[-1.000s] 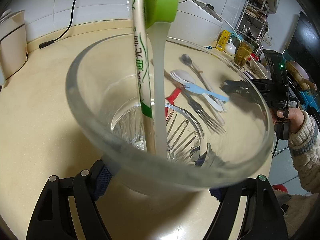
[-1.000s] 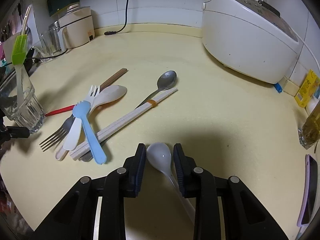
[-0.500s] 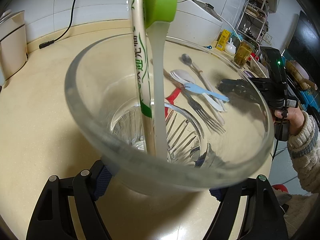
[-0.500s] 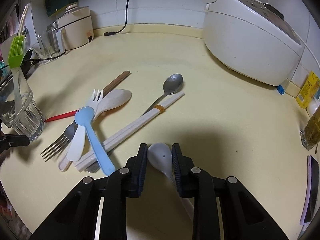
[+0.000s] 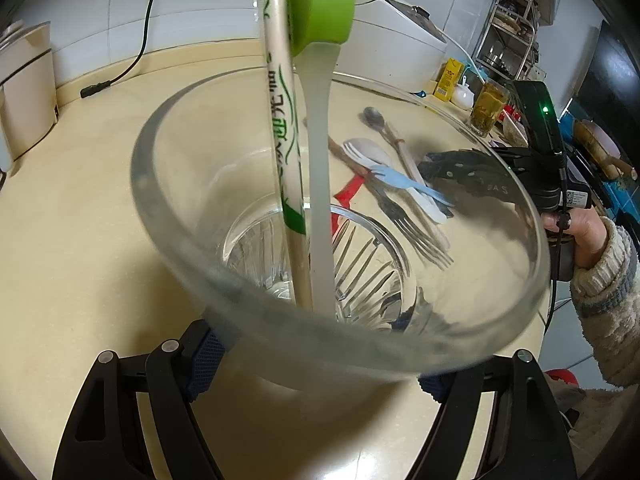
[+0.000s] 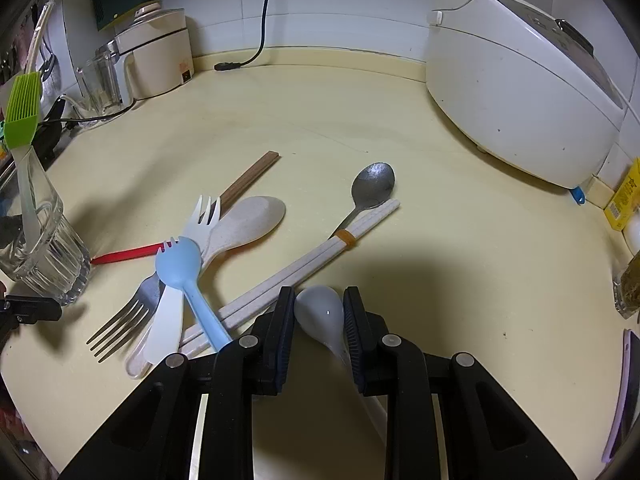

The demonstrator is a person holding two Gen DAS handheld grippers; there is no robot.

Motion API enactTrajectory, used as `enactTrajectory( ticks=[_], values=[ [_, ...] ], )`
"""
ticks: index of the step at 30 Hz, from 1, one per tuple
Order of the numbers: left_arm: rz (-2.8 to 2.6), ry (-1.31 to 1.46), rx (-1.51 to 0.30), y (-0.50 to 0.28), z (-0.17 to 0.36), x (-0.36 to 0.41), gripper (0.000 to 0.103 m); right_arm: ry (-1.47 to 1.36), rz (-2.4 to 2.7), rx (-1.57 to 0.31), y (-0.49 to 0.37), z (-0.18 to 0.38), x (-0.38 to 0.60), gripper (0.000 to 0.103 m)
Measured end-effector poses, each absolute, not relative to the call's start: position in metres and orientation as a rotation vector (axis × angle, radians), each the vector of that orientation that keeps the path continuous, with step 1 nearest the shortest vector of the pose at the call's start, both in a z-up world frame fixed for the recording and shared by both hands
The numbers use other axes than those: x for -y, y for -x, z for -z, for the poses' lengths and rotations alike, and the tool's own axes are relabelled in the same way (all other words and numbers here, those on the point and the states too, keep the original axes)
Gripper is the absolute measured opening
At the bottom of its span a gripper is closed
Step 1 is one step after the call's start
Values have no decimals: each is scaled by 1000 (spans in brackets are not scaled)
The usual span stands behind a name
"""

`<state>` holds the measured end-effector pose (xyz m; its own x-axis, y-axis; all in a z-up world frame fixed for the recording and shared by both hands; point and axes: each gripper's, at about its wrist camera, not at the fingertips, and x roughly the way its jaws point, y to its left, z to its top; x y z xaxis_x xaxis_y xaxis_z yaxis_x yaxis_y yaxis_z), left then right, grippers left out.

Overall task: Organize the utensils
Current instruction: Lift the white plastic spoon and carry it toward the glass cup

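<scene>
Jaws of the right gripper [image 6: 319, 312] are clenched on the bowl of a white ceramic spoon [image 6: 320, 314], its handle trailing back beneath the gripper, so the spoon can be carried handle-down. Jaws of the left gripper [image 5: 316, 354] clasp the base of the glass tumbler [image 5: 520, 216], likely to steady it on the tabletop [image 6: 280, 128] as the collecting vessel. Already standing in it are a green silicone brush [image 5: 320, 12] and a paper-sleeved pair of chopsticks [image 5: 284, 136]. Between tumbler and right gripper lies the unsorted pile: blue spork [image 6: 182, 268], white fork [image 6: 200, 220], beige spoon [image 6: 248, 220], metal fork [image 6: 124, 324], metal spoon [image 6: 372, 186], banded chopsticks [image 6: 320, 256].
</scene>
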<state>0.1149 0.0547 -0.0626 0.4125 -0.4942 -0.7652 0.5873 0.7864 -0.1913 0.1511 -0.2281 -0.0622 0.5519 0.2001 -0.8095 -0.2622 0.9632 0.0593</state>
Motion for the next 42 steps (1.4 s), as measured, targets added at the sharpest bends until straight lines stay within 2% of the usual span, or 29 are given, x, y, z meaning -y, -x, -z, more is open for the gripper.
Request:
enactTrajectory(
  ticks=[31,42],
  values=[
    [687,-103,-923,-116,62,-56,82,-29,-268,-934,-148,61,239,25],
    [693,-92,-924,-117,62,-59,82,-119,-267,-791,-138,17,241,25]
  ],
)
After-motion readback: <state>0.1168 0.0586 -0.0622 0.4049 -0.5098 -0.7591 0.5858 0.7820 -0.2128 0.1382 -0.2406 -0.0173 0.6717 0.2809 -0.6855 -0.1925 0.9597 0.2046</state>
